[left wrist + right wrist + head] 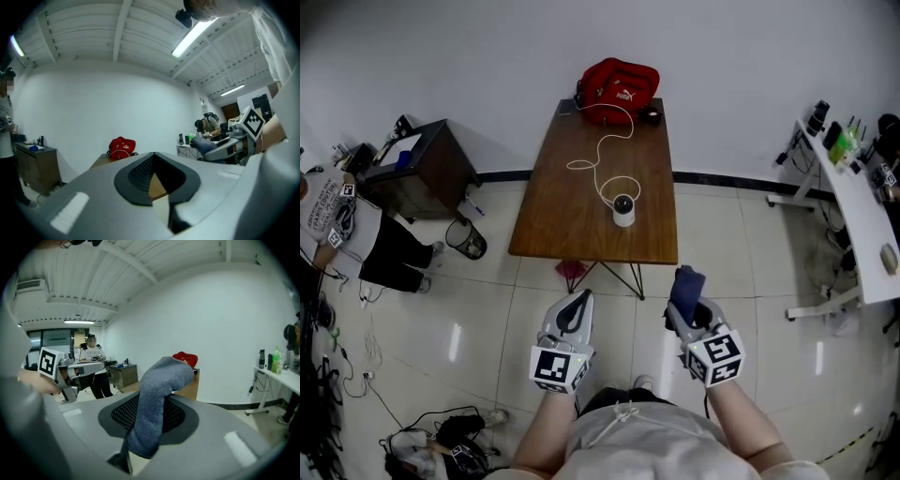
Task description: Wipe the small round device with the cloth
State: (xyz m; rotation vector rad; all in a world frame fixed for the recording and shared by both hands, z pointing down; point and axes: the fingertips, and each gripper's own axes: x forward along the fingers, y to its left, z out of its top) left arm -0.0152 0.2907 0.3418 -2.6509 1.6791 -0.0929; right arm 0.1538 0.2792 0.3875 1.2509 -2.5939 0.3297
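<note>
Two grippers, both mine. Left gripper [577, 304]: jaws together, nothing between them. Right gripper [684, 311]: clamped on the lower end of the cloth [686, 281], whose bulk stands up above the jaws and flops forward.

One cloth, blue-grey terry. I judge it soft, light and limp. It is gripped at one end, so the free fold is the part to wipe with.

One small round device [623, 210], with a white body and a dark top. It stands upright at the near end of the table [553, 216], right of centre, far ahead of both grippers, which are over the floor. I judge it light, rigid and smooth-shelled, likely to slide or tip under a push. The best place to steady it looks like the lower white body, using my empty left gripper.

One white cable [598, 155], running from the device toward the far end; it may tug.

One red bag [617, 86], at the far end of the table.
</note>
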